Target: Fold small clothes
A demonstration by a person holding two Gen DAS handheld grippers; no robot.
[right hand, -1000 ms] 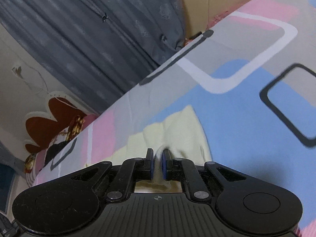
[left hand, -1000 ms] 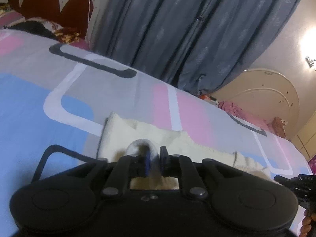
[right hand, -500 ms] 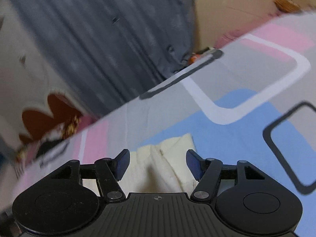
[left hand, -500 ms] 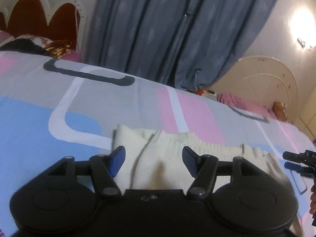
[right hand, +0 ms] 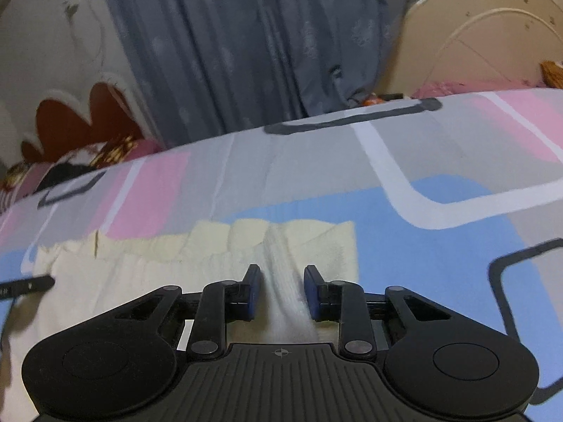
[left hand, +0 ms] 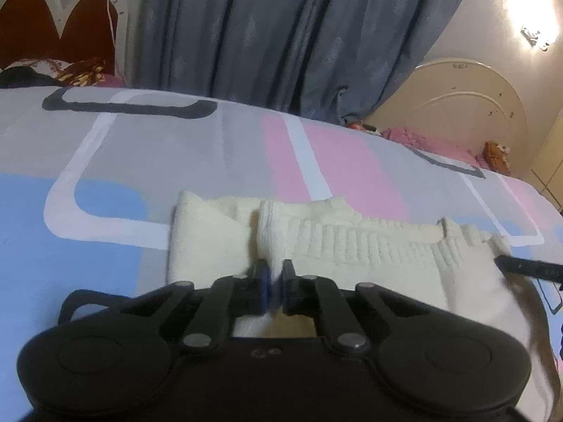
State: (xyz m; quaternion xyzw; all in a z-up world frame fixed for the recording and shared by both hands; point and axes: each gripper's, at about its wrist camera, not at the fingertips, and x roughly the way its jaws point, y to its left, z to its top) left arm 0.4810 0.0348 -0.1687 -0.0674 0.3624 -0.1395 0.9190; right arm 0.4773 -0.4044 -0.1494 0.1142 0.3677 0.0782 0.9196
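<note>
A cream knitted sweater (left hand: 352, 242) lies folded on the patterned bedsheet (left hand: 105, 161); it also shows in the right wrist view (right hand: 147, 274). My left gripper (left hand: 274, 277) is shut on a pinched ridge of the sweater near its left part. My right gripper (right hand: 281, 281) is partly open, its blue pads (right hand: 254, 292) on either side of a raised fold of the sweater near its right end. The right gripper's tip (left hand: 527, 267) shows at the left wrist view's right edge.
Grey curtains (left hand: 281, 35) hang behind the bed. A red and white headboard (left hand: 59, 24) with pillows stands at the left, a cream footboard (left hand: 457, 102) at the right. A wall lamp (left hand: 531, 17) shines at the upper right.
Both grippers opened half a second ago. Since then the left one has shut on a fold of the sweater, and the right one has narrowed around another fold.
</note>
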